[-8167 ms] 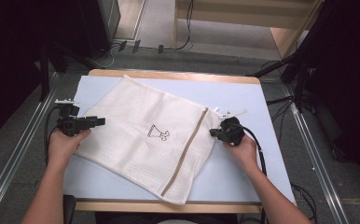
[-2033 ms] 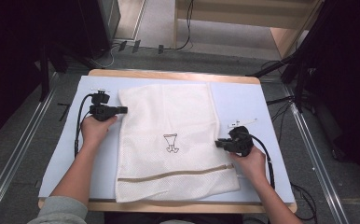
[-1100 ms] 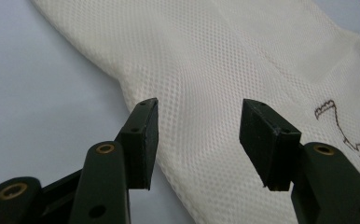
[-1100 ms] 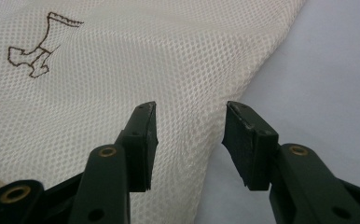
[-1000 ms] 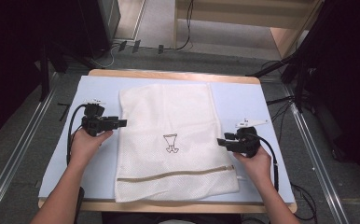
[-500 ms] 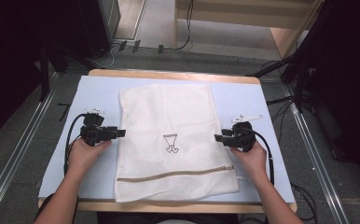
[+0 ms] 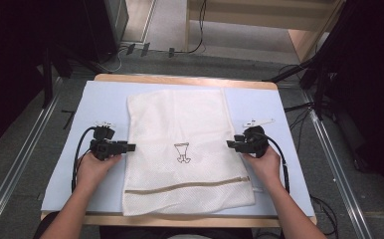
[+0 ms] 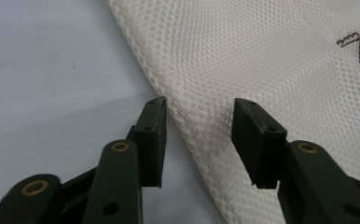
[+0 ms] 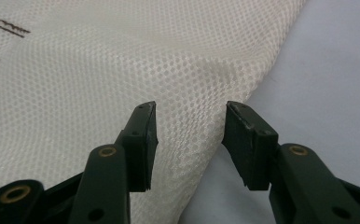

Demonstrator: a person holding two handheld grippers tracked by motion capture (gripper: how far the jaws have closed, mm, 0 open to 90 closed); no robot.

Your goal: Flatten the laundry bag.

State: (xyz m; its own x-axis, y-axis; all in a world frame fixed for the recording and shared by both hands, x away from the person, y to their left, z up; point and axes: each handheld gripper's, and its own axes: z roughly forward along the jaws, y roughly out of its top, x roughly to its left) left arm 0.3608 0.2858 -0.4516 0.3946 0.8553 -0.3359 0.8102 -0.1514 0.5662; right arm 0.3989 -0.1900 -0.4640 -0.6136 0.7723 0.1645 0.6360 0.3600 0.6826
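The left tool (image 7: 128, 147), jaws just narrowing but not pinching, straddles the mesh bag's (image 7: 180, 119) edge; the right tool (image 7: 230, 144), wide, straddles the opposite edge.

No readable text; the mesh bag (image 7: 185, 149) bears a small dark emblem (image 7: 182, 152)

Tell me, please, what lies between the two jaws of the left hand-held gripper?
In the left gripper view, the edge of the white mesh bag lies between the jaws of the left hand-held gripper, which have just been closing; the pads do not press it yet.
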